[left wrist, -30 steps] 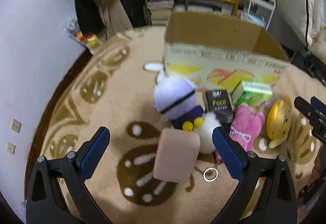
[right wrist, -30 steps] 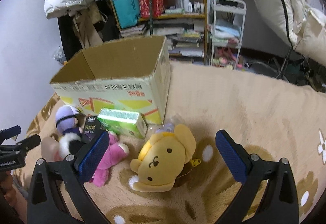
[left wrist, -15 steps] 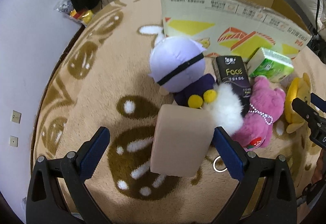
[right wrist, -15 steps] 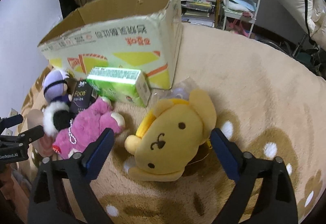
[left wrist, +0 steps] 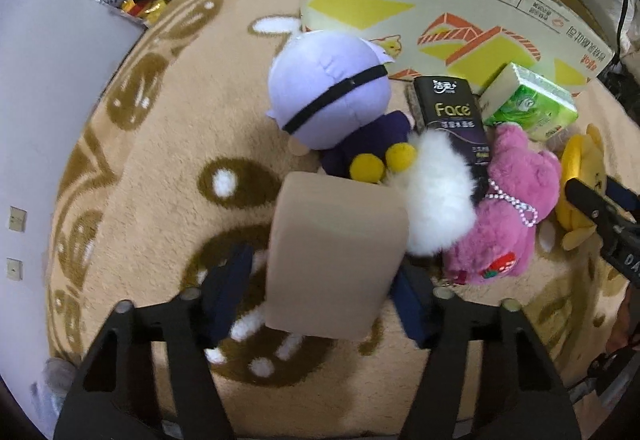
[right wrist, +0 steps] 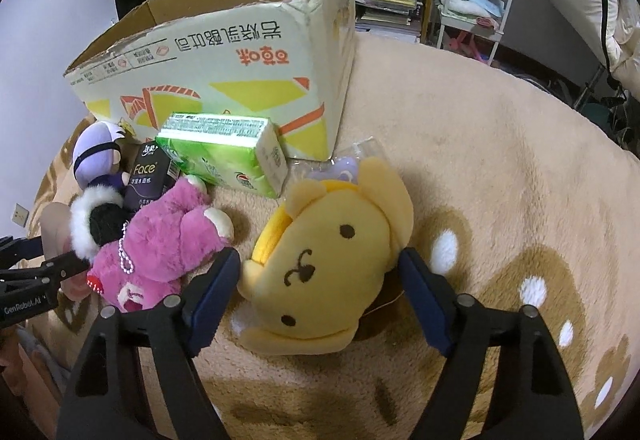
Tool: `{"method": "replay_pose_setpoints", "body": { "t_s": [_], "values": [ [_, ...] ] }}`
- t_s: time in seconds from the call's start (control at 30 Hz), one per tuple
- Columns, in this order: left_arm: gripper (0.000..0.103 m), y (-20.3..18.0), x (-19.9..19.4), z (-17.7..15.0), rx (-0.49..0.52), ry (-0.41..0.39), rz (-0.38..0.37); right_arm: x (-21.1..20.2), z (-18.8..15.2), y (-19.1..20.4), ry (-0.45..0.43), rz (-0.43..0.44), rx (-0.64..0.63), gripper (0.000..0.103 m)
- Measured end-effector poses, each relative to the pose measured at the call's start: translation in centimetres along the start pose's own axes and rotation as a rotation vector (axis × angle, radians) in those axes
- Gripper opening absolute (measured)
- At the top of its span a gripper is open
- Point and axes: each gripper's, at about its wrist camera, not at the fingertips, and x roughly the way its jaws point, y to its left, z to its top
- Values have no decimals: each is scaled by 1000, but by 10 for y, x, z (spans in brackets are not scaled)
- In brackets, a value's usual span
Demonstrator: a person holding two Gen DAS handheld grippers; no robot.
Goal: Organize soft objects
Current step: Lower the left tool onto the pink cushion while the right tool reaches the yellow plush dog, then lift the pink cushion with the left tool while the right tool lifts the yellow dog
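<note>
Two handheld grippers with black arms and blue pads are working low over a beige plush carpet [right wrist: 500,167] patterned with brown and white shapes, where soft toys are lying in a cluster in front of an open cardboard box [right wrist: 224,59] printed with yellow and orange graphics. On the left, the left gripper [left wrist: 320,296] is closing its jaws around a tan rectangular foam block [left wrist: 336,260] standing on the carpet; the blue pads are sitting at the block's two sides, the right one apparently against it, though firm pressure cannot be confirmed. Just behind the block, a plush doll with a lavender head and black band [left wrist: 330,103] is lying against the box, with a white fluffy trim [left wrist: 438,191] touching a pink furry plush toy wearing a bead chain [left wrist: 508,215]. A black tissue pack lettered "Face" [left wrist: 452,115] and a green plastic-wrapped tissue pack [left wrist: 528,105] are resting between the toys and the box. On the right, the right gripper [right wrist: 320,292] is closing its still-wide jaws on either side of a yellow plush dog face with a brown beret [right wrist: 332,260], which is lying face up on the carpet just beside the green pack; the pads are reaching its edges, the left one at its cheek.
</note>
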Motion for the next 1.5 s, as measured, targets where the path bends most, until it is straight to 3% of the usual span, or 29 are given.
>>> {"method": "replay_pose_setpoints", "body": {
  "t_s": [0.23,0.33,0.37,0.67,0.93,1.07,1.27,1.5],
  "values": [
    [47,1,-8,-3,-19,-28,-12,-10,-5,1,-14,15,7,71],
    [46,1,-23,-7,-25,-91,-2,-19,-5,4,-36,35,-2,43],
    [46,2,-27,-7,-33,-111,-10,-21,-6,5,-41,35,-9,40],
    [46,4,-47,-11,-37,-197,13,-19,-6,7,-36,30,-30,35],
    [46,10,-63,-17,-54,-278,17,-34,-6,7,-92,58,-16,30],
    [45,13,-77,-21,-65,-342,11,-59,-9,13,-176,56,-37,30],
    [45,13,-104,-29,-62,-502,10,-110,-11,26,-382,68,-75,30],
    [45,7,-136,-34,-37,-660,7,-144,1,28,-504,105,-62,30]
  ]
}}
